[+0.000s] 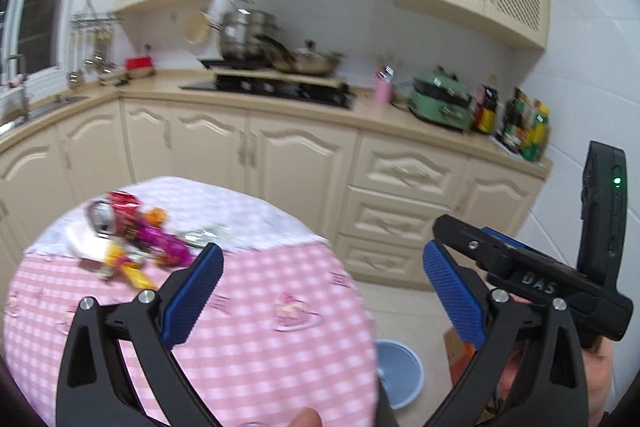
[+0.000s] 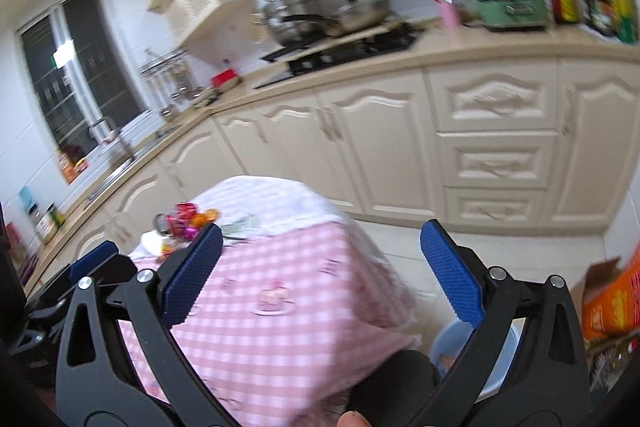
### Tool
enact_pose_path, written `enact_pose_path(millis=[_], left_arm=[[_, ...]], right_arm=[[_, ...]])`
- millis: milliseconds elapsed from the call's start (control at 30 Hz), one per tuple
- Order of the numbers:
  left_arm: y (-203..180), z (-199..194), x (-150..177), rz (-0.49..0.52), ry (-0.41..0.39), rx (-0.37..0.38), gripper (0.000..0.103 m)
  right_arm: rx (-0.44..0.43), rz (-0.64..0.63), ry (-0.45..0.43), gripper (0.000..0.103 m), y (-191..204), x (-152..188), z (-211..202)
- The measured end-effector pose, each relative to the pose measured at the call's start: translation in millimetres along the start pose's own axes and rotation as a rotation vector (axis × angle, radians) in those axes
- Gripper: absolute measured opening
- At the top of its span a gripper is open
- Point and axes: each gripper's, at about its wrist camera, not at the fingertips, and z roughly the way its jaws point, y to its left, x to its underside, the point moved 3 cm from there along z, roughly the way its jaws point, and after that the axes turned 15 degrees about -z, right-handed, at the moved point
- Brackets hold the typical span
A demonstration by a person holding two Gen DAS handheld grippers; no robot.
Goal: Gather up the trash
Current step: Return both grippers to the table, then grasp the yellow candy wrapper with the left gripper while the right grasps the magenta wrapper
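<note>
A pile of trash (image 1: pixel 132 239) lies at the far left of a table with a pink checked cloth (image 1: pixel 256 315): a crushed can, red, magenta and yellow wrappers, and silver foil (image 1: pixel 204 235), partly on a white plate (image 1: pixel 82 245). My left gripper (image 1: pixel 320 291) is open and empty, above the table's near side. My right gripper (image 2: pixel 320 275) is open and empty, above the table's right edge; it also shows in the left wrist view (image 1: pixel 520 267). The trash pile shows small in the right wrist view (image 2: pixel 188 223). A light blue bin (image 1: pixel 400 371) stands on the floor right of the table.
Cream kitchen cabinets (image 1: pixel 280 155) run behind the table, with a stove, pots (image 1: pixel 248 35), a green appliance (image 1: pixel 440 103) and bottles on the counter. An orange cardboard box (image 2: pixel 612 299) sits on the floor at the right. The sink (image 1: pixel 24 111) is at the left.
</note>
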Motion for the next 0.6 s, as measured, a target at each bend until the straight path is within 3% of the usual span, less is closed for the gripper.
enact_pose_path(millis=[267,600], left_arm=[[68,-41,-27,-0.06,-0.116,-0.125,0.098],[132,-55,-36,-0.119,-0.166,-0.251,0.098]], right_arm=[[-0.107,-0.096,-0.047,0.097,74,-28,9],[-0.189,-0.182,-0.043,0.097,133,-36,33]])
